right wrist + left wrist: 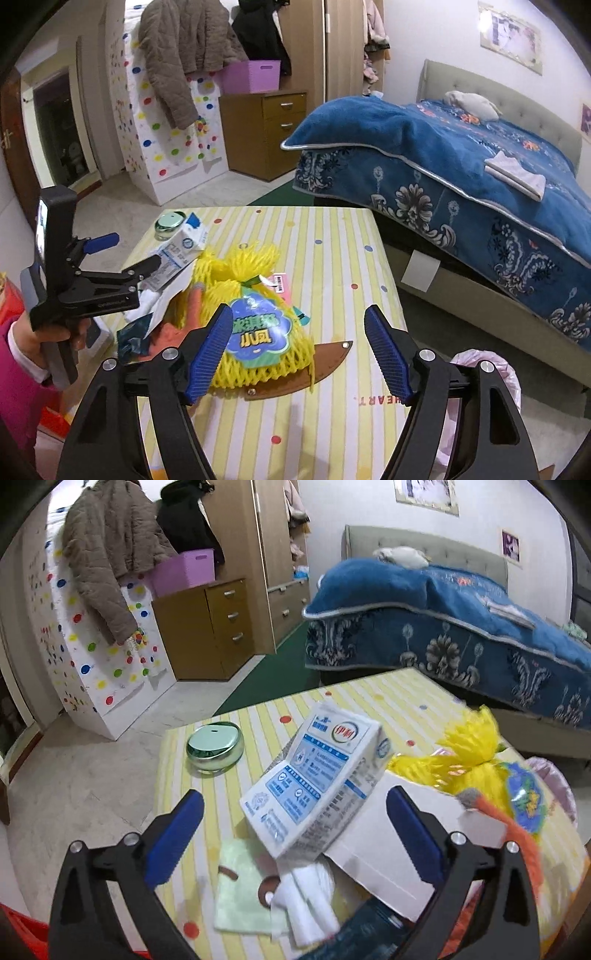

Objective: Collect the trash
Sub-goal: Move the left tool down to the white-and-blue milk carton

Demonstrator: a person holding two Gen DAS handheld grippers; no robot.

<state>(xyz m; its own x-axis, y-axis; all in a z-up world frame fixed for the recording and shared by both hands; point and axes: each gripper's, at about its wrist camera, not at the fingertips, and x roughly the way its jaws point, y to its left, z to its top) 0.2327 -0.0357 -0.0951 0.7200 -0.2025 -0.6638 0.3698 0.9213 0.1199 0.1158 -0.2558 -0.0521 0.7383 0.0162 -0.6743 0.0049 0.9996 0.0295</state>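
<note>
A white and blue milk carton (317,779) lies tilted on the striped table (399,698), resting on a white card (373,856). My left gripper (295,830) is open, its blue fingers on either side of the carton's near end. Crumpled white tissue (310,904) and a pale green napkin (240,886) lie below it. A yellow foam net bag (258,332) with a blue label sits mid-table. My right gripper (295,350) is open just in front of the bag. The left gripper also shows in the right wrist view (125,254), beside the carton (181,247).
A round green tin (214,749) stands at the table's far left corner. A brown knife-shaped mat (310,369) lies under the bag. A bin lined with a pink bag (491,384) stands right of the table. A blue-covered bed (480,177) is beyond.
</note>
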